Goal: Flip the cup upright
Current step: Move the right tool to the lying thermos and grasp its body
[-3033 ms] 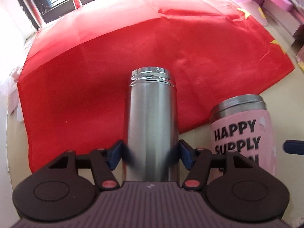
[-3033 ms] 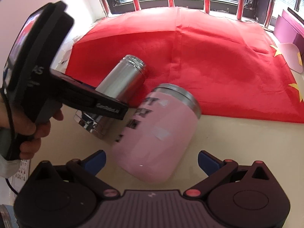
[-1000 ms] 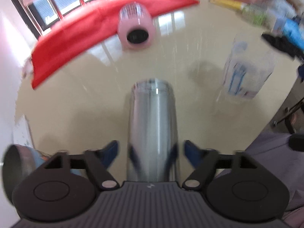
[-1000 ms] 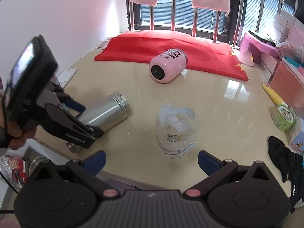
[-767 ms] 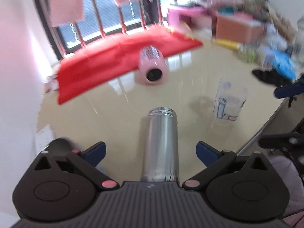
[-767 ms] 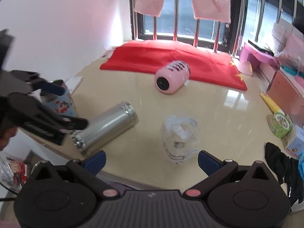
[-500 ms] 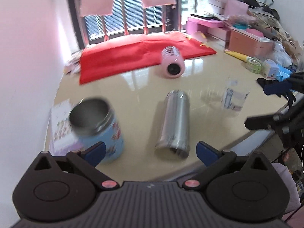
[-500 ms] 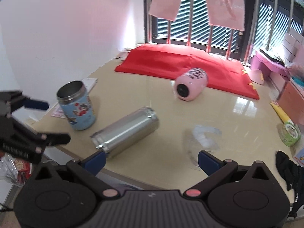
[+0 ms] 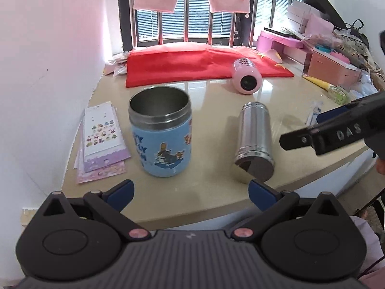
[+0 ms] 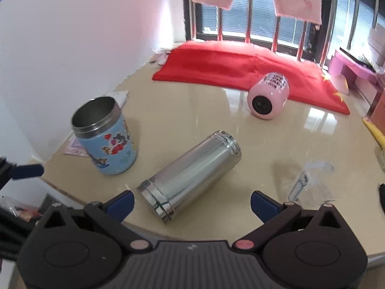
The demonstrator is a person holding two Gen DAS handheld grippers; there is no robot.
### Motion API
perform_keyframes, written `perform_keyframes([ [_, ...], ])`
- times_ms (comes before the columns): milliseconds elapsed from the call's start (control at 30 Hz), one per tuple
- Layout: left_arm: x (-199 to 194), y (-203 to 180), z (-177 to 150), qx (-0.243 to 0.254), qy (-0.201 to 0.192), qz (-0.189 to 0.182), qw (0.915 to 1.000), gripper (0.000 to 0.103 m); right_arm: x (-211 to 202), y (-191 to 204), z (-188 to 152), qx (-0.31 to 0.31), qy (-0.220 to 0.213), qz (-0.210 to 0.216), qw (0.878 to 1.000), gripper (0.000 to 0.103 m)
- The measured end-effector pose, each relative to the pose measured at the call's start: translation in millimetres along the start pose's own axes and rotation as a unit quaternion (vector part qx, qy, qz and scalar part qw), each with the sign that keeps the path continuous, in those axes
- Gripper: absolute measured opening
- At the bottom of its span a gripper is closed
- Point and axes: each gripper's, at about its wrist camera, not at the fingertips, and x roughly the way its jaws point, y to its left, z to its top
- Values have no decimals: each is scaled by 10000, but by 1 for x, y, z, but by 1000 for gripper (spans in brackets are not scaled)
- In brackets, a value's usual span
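A steel cup (image 9: 253,137) (image 10: 190,173) lies on its side near the table's front edge. A pink cup (image 9: 246,76) (image 10: 268,96) lies on its side by the red cloth, base toward me. A blue cartoon cup (image 9: 160,131) (image 10: 105,136) stands upright at the left. A clear plastic cup (image 10: 310,180) sits at the right, blurred. My left gripper (image 9: 190,192) is open and empty, held back off the table edge. My right gripper (image 10: 191,203) is open and empty, just short of the steel cup; it also shows in the left wrist view (image 9: 336,132).
A red cloth (image 9: 204,63) (image 10: 240,62) covers the table's far side by the barred window. Sticker sheets (image 9: 101,142) lie at the left edge by the wall. Boxes and clutter (image 9: 332,65) stand to the right. The beige table (image 10: 182,110) curves at its front edge.
My left gripper let go of the steel cup, which now lies on its side, and both grippers drew back from the table. The blue cup came into view.
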Motion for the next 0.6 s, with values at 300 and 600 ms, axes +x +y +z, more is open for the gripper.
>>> perform_keyframes([
  [300,39,15,-1,61,305,-39,9995,103,61,0,30,689,693,-346,9946,103],
  [600,63,13,3,53,532,-192,9984,103,110,-11,40,1090,1146,-515,9861,85],
])
